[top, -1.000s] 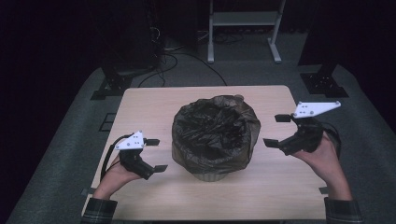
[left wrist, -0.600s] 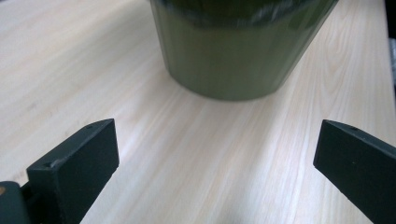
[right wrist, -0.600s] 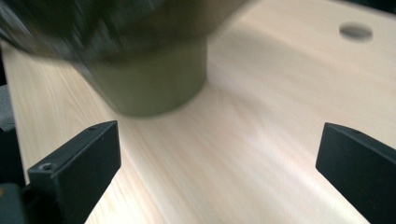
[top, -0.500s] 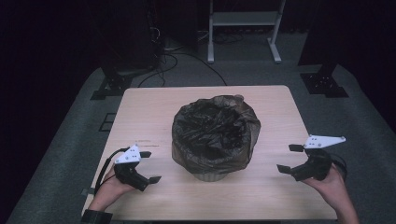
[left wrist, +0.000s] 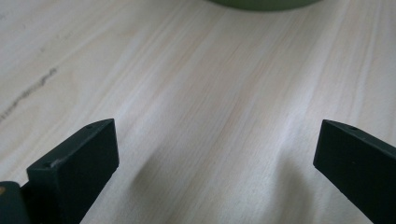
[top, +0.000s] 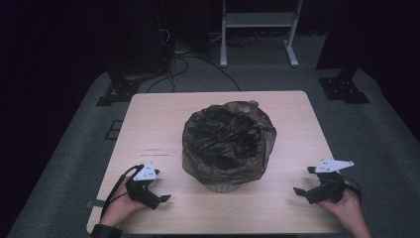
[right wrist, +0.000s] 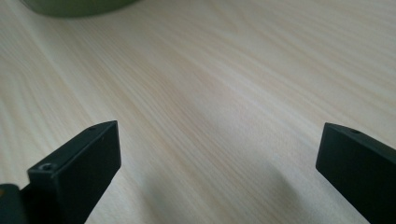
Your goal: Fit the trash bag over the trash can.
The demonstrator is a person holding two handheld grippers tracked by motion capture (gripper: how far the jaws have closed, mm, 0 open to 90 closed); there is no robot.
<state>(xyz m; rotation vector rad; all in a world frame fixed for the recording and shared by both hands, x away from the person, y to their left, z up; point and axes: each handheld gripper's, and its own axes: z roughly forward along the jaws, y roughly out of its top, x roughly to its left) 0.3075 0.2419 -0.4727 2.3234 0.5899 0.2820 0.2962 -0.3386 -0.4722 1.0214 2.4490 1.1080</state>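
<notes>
A small bin lined with a dark, crinkled plastic bag (top: 228, 141) stands in the middle of the light wooden table (top: 163, 124). My left gripper (top: 161, 186) rests low near the front left corner, open and holding nothing, well apart from the bin. My right gripper (top: 303, 180) sits near the front right edge, also open and bare. In the left gripper view the gripper (left wrist: 217, 144) has its jaws spread wide over bare wood, with the bin's green base (left wrist: 261, 3) at the top. The right gripper view has the same wide-open gripper (right wrist: 219, 144) and the green base (right wrist: 74, 7) at the top left.
Grey carpet surrounds the table. A white metal stand (top: 257, 29) and cables (top: 188, 59) lie on the floor behind it. Black stand feet (top: 116, 91) sit off the back corners. A dark scuff mark (top: 153, 151) runs across the wood left of the bin.
Both grippers have drawn back from beside the bin toward the near edge of the table and dropped lower. Both stayed open. The bin and bag have not moved.
</notes>
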